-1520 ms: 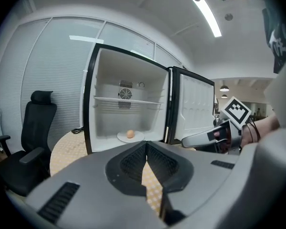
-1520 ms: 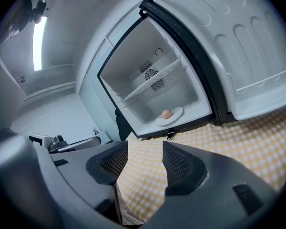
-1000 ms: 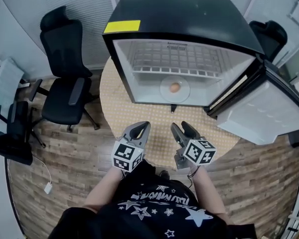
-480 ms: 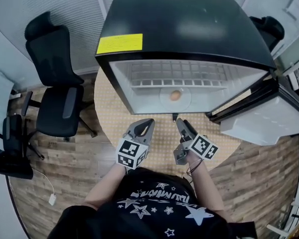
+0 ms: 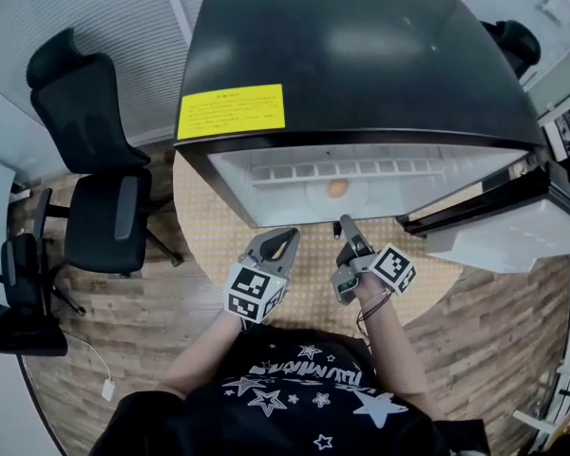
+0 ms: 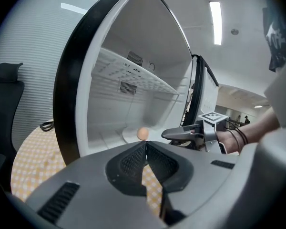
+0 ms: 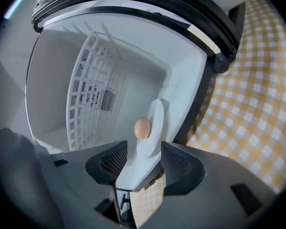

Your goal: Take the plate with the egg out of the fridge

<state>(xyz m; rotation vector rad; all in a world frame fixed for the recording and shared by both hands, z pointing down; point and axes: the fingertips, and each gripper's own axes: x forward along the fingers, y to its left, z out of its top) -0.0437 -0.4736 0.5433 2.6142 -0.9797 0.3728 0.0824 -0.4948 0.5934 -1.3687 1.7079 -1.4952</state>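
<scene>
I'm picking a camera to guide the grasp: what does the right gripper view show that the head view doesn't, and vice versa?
Only the right gripper view: the right gripper open, its jaws framing the plate, and the vent grille on the back wall. Only the head view: the yellow label, the chair, the left gripper. Both: the egg, the wire shelf, the checked tablecloth.

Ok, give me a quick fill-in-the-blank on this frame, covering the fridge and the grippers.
1. The egg sits on a white ____ inside the fridge.
2. The right gripper points at it with its jaws ____.
3. The left gripper has its jaws ____.
Missing words: plate; open; shut.
</scene>
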